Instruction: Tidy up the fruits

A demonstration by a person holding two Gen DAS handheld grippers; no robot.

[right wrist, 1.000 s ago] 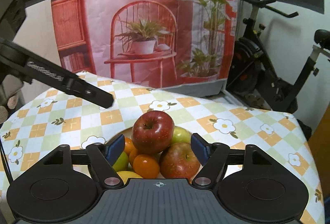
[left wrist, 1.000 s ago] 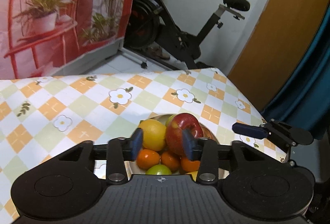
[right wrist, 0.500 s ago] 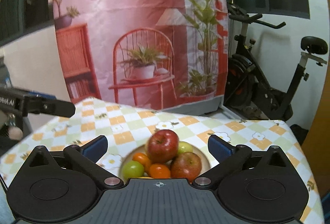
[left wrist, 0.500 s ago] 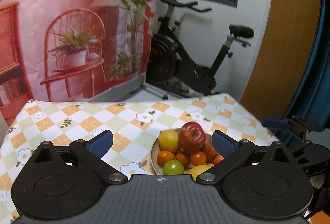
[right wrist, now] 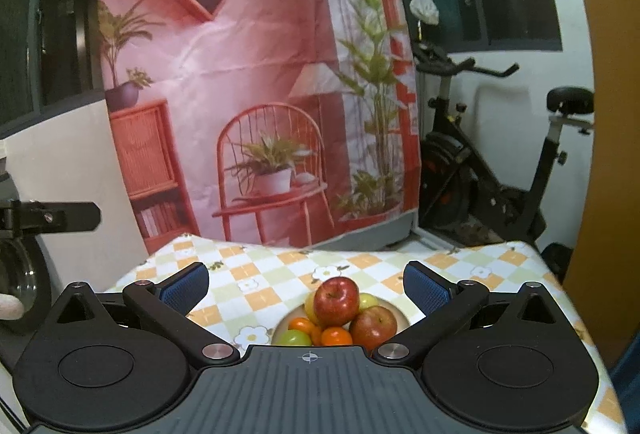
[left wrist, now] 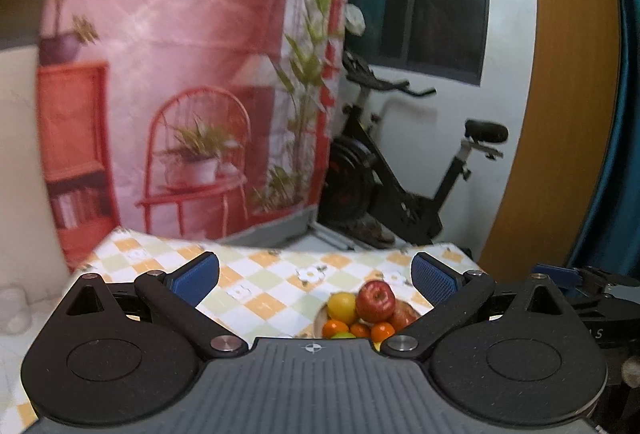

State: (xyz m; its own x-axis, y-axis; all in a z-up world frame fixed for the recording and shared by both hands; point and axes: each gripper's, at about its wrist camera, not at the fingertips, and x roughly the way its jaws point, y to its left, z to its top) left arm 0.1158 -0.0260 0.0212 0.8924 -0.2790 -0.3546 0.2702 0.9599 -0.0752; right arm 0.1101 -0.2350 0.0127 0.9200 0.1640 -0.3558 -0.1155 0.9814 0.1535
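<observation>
With both grippers hanging back from the pile and holding nothing, the job looks close to finished, so the sensible thing is to leave the stack alone and keep the tools clear of it. The plate [right wrist: 400,316] sits on the checked bench [right wrist: 272,274] towards its right-hand edge, well in from the far edge by the pink backdrop. A red apple [right wrist: 336,300] crowns the heap, resting on a second apple [right wrist: 374,326], a lemon [left wrist: 341,307], oranges [right wrist: 336,337] and a green fruit [right wrist: 294,338]. That top apple looks precariously perched; any nudge to the lower fruit could roll it off, so I'd approach only from above if anything needs straightening.

The left gripper [left wrist: 316,276] has its blue fingers [left wrist: 198,274] spread as wide as they go, empty. The right gripper [right wrist: 306,284] is the same, fingers [right wrist: 426,292] apart with nothing between them. Both point slightly downward over the near edge, side by side, the plate well ahead of the fingertips.
</observation>
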